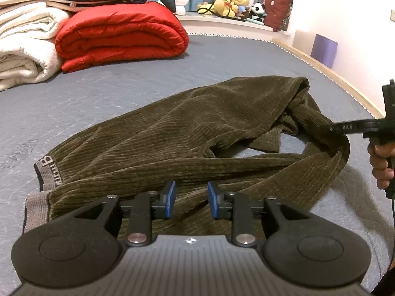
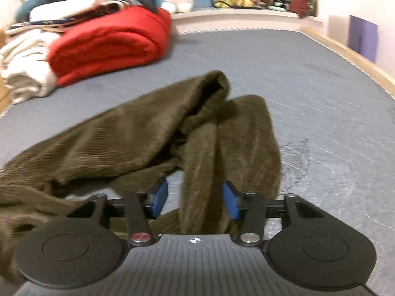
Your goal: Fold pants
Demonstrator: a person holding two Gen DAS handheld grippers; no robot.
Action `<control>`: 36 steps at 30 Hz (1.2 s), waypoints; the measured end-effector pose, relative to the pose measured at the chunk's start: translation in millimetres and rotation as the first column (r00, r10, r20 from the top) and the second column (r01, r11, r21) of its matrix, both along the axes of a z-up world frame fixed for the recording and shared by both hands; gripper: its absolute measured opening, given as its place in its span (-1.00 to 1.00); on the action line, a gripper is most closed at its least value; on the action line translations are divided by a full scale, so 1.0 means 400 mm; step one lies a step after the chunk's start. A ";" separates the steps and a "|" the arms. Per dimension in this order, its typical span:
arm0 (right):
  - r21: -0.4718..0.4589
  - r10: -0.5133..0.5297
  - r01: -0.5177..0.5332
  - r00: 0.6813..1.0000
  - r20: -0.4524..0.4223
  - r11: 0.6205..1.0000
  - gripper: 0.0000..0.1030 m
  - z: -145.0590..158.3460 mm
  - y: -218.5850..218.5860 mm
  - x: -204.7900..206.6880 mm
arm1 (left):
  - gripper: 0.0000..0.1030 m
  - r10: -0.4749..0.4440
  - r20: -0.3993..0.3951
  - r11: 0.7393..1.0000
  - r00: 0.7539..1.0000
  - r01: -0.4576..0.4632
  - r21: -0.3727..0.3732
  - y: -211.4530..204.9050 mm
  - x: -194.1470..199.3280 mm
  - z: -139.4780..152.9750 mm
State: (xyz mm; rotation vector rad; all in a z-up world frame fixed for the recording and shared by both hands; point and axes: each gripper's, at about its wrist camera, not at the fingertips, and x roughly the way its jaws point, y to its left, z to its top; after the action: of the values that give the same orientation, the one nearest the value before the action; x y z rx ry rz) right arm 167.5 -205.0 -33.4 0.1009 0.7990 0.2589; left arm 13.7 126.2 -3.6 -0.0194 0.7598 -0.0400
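Note:
Dark olive corduroy pants [image 1: 187,128] lie crumpled on the grey mattress [image 1: 74,103], with the grey waistband [image 1: 45,172] at the left and the legs looping to the right. My left gripper [image 1: 191,199] hovers over the cloth near the waistband, its blue pads [image 1: 171,198] apart and pressing on nothing. In the blurred right wrist view, a raised strip of the pants' leg [image 2: 202,172] stands between the pads of my right gripper [image 2: 195,198]. That strip lies close to the right pad [image 2: 230,202] and apart from the left one, so the gripper is open.
A rolled red quilt [image 1: 118,34] and folded white blankets [image 1: 24,39] are stacked at the mattress's far left. Plush toys [image 1: 232,3] line a ledge at the back. A wooden bed edge [image 1: 328,74] and a purple box [image 1: 323,49] are on the right. A hand [image 1: 381,162] holds the right gripper's handle.

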 end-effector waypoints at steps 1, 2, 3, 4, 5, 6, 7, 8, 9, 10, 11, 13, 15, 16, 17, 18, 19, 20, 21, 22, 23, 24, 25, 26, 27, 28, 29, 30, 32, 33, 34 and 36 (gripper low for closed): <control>0.005 -0.004 0.004 1.000 -0.017 1.000 -0.82 -0.006 -0.004 0.006 | -0.39 0.004 0.001 1.000 1.000 -0.004 -0.004 0.005 -0.001 0.002; 0.008 -0.010 0.010 1.000 -0.020 1.000 -0.82 -0.007 -0.013 0.001 | -0.39 0.008 0.002 1.000 1.000 -0.008 -0.009 0.010 -0.002 0.003; 0.000 -0.017 0.017 1.000 -0.010 1.000 -0.84 -0.006 -0.021 -0.006 | -0.39 0.010 0.005 1.000 1.000 -0.010 -0.013 0.013 -0.002 0.005; -0.008 -0.018 0.018 1.000 0.004 1.000 -0.85 0.001 -0.030 -0.018 | -0.39 0.009 0.008 1.000 1.000 -0.009 -0.017 0.014 -0.003 0.005; -0.010 -0.016 0.016 1.000 0.019 1.000 -0.85 0.013 -0.045 -0.033 | -0.39 0.006 0.010 1.000 1.000 -0.006 -0.020 0.014 -0.003 0.006; -0.008 -0.010 0.010 1.000 0.026 1.000 -0.85 0.023 -0.057 -0.049 | -0.39 0.000 0.010 1.000 1.000 0.000 -0.022 0.012 -0.002 0.005; -0.008 0.000 0.000 0.999 0.032 1.000 -0.86 0.032 -0.070 -0.068 | -0.39 -0.006 0.011 1.000 1.000 0.007 -0.022 0.008 -0.003 0.004; -0.016 0.019 -0.018 0.999 0.038 1.000 -0.86 0.043 -0.084 -0.094 | -0.39 -0.015 0.011 1.000 1.000 0.016 -0.021 0.004 -0.003 0.003; -0.025 0.037 -0.036 0.998 0.041 0.999 -0.86 0.052 -0.097 -0.117 | -0.39 -0.024 0.011 1.000 1.000 0.025 -0.019 -0.001 -0.004 0.003; -0.037 0.058 -0.057 0.997 0.040 0.998 -0.86 0.058 -0.106 -0.145 | -0.39 -0.034 0.012 0.999 0.999 0.035 -0.017 -0.006 -0.005 0.003; -0.058 0.088 -0.086 0.996 0.034 0.995 -0.86 0.062 -0.117 -0.181 | -0.39 -0.041 0.013 0.999 0.999 0.041 -0.017 -0.010 -0.006 0.003; -0.095 0.136 -0.135 0.991 0.009 0.986 -0.86 0.065 -0.134 -0.240 | -0.39 -0.055 0.014 0.998 0.998 0.055 -0.021 -0.019 -0.010 0.005; -0.119 0.196 -0.202 0.979 -0.060 0.972 -0.86 0.051 -0.151 -0.304 | -0.39 -0.066 0.017 0.998 0.998 0.066 -0.024 -0.025 -0.013 0.009; -0.131 0.226 -0.239 0.969 -0.103 0.962 -0.86 0.038 -0.155 -0.332 | -0.39 -0.071 0.020 0.997 0.997 0.072 -0.027 -0.029 -0.015 0.012; -0.147 0.275 -0.297 0.949 -0.155 0.944 -0.86 0.021 -0.152 -0.362 | -0.39 -0.077 0.022 0.997 0.997 0.077 -0.031 -0.032 -0.015 0.015; -0.157 0.323 -0.355 0.925 -0.200 0.921 -0.86 0.006 -0.146 -0.383 | -0.39 -0.081 0.025 0.996 0.996 0.082 -0.033 -0.034 -0.015 0.018; -0.167 0.359 -0.401 0.904 -0.234 0.901 -0.84 -0.010 -0.140 -0.399 | -0.39 -0.085 0.027 0.996 0.996 0.086 -0.035 -0.038 -0.014 0.020; -0.177 0.381 -0.428 0.890 -0.250 0.886 -0.80 -0.020 -0.136 -0.408 | -0.39 -0.087 0.028 0.996 0.996 0.088 -0.035 -0.041 -0.012 0.022; -0.181 0.387 -0.433 0.890 -0.240 0.883 -0.78 -0.016 -0.137 -0.408 | -0.39 -0.087 0.027 0.996 0.996 0.088 -0.034 -0.044 -0.009 0.022; -0.164 0.391 -0.429 0.894 -0.218 0.889 -0.77 0.001 -0.145 -0.401 | -0.39 -0.086 0.026 0.996 0.996 0.087 -0.032 -0.045 -0.007 0.021; -0.130 0.388 -0.414 0.903 -0.185 0.901 -0.68 0.028 -0.160 -0.386 | -0.38 -0.085 0.023 0.996 0.996 0.086 -0.028 -0.046 -0.005 0.018; -0.095 0.371 -0.386 0.917 -0.146 0.918 -0.62 0.058 -0.177 -0.371 | -0.33 -0.084 0.018 0.996 0.996 0.084 -0.023 -0.045 -0.002 0.015; -0.056 0.342 -0.348 0.935 -0.090 0.936 -0.48 0.095 -0.197 -0.353 | -0.30 -0.082 0.014 0.996 0.997 0.082 -0.018 -0.044 0.001 0.010; -0.030 0.316 -0.318 0.948 -0.037 0.948 -0.33 0.121 -0.213 -0.347 | -0.26 -0.079 0.009 0.997 0.997 0.079 -0.012 -0.043 0.004 0.007; -0.011 0.292 -0.292 0.956 0.011 0.957 -0.28 0.143 -0.221 -0.334 | -0.26 -0.074 0.005 0.997 0.997 0.074 -0.007 -0.042 0.008 0.003; 0.006 0.260 -0.261 0.964 0.057 0.965 -0.18 0.158 -0.224 -0.318 | -0.26 -0.069 0.001 0.998 0.998 0.069 -0.004 -0.042 0.012 -0.001; 0.022 0.225 -0.228 0.971 0.084 0.973 -0.15 0.163 -0.221 -0.297 | -0.26 -0.064 -0.003 0.998 0.998 0.064 -0.001 -0.040 0.015 -0.004; 0.037 0.200 -0.204 0.976 0.090 0.978 -0.15 0.158 -0.211 -0.272 | -0.26 -0.058 -0.007 0.998 0.998 0.058 0.002 -0.038 0.018 -0.008; 0.047 0.167 -0.171 0.983 0.075 0.984 -0.15 0.127 -0.176 -0.224 | -0.26 -0.047 -0.016 0.999 0.999 0.047 0.008 -0.037 0.025 -0.015; 0.040 0.153 -0.156 0.986 0.064 0.987 -0.15 0.107 -0.152 -0.198 | -0.26 -0.044 -0.020 0.999 0.999 0.044 0.011 -0.037 0.027 -0.019; 0.026 0.149 -0.151 0.987 0.054 0.988 -0.15 0.087 -0.128 -0.170 | -0.26 -0.041 -0.023 0.999 0.999 0.041 0.015 -0.037 0.029 -0.022; -0.055 0.143 -0.140 0.988 0.054 0.989 -0.05 0.048 -0.068 -0.128 | -0.26 -0.036 -0.029 0.999 0.999 0.037 0.024 -0.036 0.032 -0.026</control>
State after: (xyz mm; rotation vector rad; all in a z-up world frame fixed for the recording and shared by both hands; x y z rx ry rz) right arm 116.4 -232.1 -14.2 -0.0119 0.7556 0.3741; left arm 26.3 111.6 -14.2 0.0171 0.7895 -0.0651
